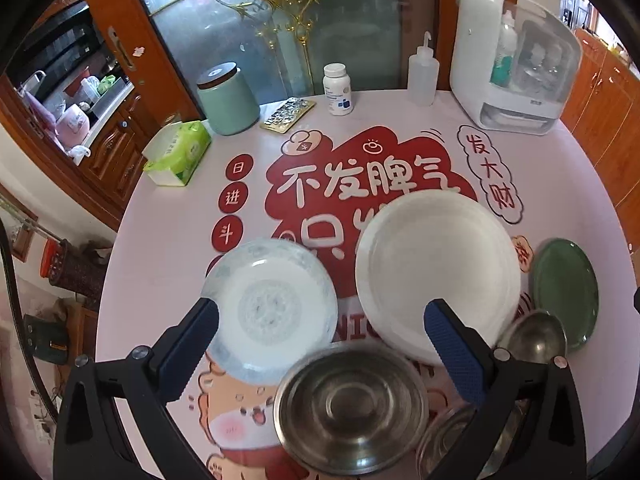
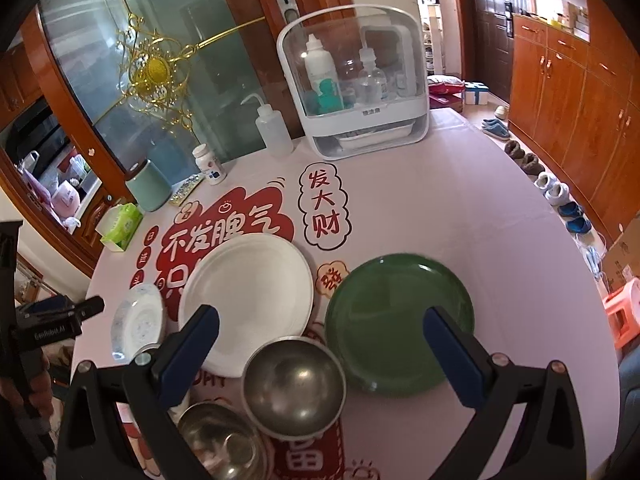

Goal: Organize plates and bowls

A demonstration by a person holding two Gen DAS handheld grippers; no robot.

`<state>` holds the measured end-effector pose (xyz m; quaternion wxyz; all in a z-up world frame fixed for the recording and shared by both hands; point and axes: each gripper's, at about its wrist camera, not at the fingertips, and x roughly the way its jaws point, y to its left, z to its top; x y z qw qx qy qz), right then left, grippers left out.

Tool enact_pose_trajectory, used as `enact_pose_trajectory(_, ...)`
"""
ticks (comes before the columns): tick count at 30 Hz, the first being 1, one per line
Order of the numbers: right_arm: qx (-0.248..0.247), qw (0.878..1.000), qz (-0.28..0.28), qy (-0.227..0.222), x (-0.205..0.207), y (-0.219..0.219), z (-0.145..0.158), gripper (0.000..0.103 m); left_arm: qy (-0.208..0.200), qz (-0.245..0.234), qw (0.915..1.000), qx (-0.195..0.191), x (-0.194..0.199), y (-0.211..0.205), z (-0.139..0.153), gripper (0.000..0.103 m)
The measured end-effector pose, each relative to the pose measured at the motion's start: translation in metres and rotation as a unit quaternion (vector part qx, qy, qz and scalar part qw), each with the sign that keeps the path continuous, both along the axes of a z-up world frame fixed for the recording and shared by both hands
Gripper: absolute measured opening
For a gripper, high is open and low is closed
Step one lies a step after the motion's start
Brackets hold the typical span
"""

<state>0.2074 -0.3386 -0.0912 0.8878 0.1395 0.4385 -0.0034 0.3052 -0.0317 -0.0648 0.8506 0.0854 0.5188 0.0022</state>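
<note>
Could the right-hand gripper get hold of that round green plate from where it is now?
Probably yes. The right gripper is open and empty, and the round green plate lies flat just ahead with nothing on it. The small round steel bowl sits close beside the plate's near edge and might get nudged.

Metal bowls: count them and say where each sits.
3: one at the near edge between the white plate and green plate, one left of it, one further left. Others could be hidden.

Bright, even daylight; soft shadows on the desk; slight motion blur on the steel bowl; heavy fisheye bending, dark corners.
</note>
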Motion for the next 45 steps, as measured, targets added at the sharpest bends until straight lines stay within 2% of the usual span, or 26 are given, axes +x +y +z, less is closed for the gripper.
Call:
enact_pose_trajectory(5, 0.015, 1.0, 0.024, -0.007, 0.027, -0.003, -0.017, 0.099, -0.002, -0.016, 0.9998, -0.014, 0.026, -0.004, -0.012, 0.102)
enact_pose_trajectory(12, 0.043, 0.997, 0.06, -0.01, 0.056, -0.003, -0.046, 0.094, -0.008, -0.047, 0.9969, -0.063, 0.05, -0.011, -0.033, 0.102)
enact_pose_trajectory(18, 0.054, 0.994, 0.096, -0.009, 0.069, 0.006, -0.069, 0.077, 0.014, -0.052, 0.995, -0.084, 0.067, -0.015, -0.059, 0.099)
enact_pose_trajectory(20, 0.058, 0.993, 0.104, -0.001, 0.073, 0.009, -0.078, 0.073, 0.024, -0.051, 0.9947, -0.086, 0.072, -0.015, -0.068, 0.093)
enact_pose_trajectory(25, 0.096, 0.99, 0.093, 0.039, 0.085, 0.006, -0.104, 0.046, 0.06, -0.049, 0.9925, -0.095, 0.081, -0.016, -0.093, 0.073)
enact_pose_trajectory(28, 0.115, 0.988, 0.083, 0.053, 0.09, 0.005, -0.115, 0.037, 0.085, -0.041, 0.9903, -0.102, 0.085, -0.014, -0.107, 0.068)
enact_pose_trajectory(34, 0.127, 0.985, 0.088, 0.077, 0.098, 0.01, -0.128, 0.032, 0.12, -0.033, 0.9859, -0.113, 0.091, -0.01, -0.128, 0.05)
enact_pose_trajectory(45, 0.115, 0.985, 0.08, 0.105, 0.105, 0.015, -0.142, 0.032, 0.152, -0.022, 0.9806, -0.122, 0.099, -0.007, -0.148, 0.048)
